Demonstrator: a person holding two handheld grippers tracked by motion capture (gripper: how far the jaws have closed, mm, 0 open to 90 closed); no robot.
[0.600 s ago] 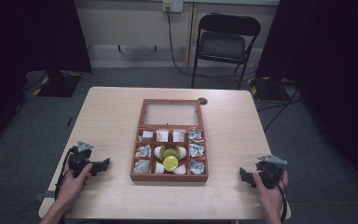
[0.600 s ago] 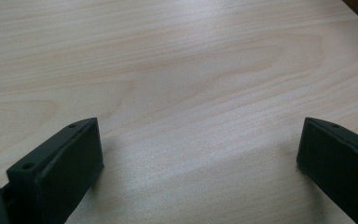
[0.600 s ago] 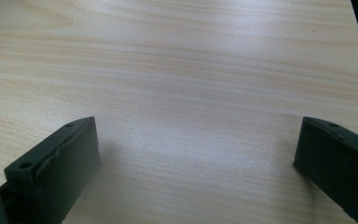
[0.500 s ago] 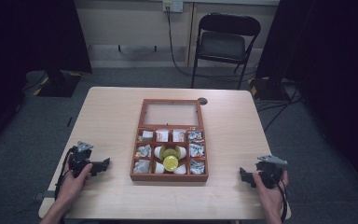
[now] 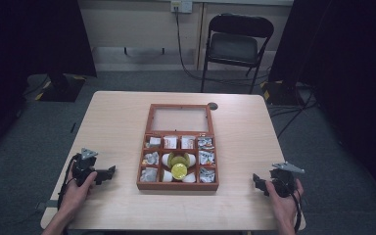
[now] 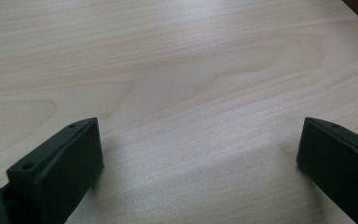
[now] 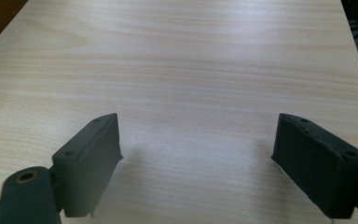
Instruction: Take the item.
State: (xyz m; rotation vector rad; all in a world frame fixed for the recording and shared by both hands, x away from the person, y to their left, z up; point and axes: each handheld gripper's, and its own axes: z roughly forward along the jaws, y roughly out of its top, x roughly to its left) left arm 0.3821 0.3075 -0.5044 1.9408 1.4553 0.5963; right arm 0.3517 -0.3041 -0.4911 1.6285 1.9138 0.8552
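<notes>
Two grippers, left gripper (image 5: 108, 172) and right gripper (image 5: 257, 182), spread empty; wooden box (image 5: 178, 185) likely stiff, heavyish; grip side walls.

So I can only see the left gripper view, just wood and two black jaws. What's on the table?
Observer: A wooden box with its lid open sits mid-table, between the two grippers.
Operator: What's inside?
Observer: Small compartments with wrapped packets, and a yellow round thing in the middle one.
Operator: Is my other gripper holding anything?
Observer: No. The right gripper is open over bare table, jaws wide apart, like the left gripper.
</notes>
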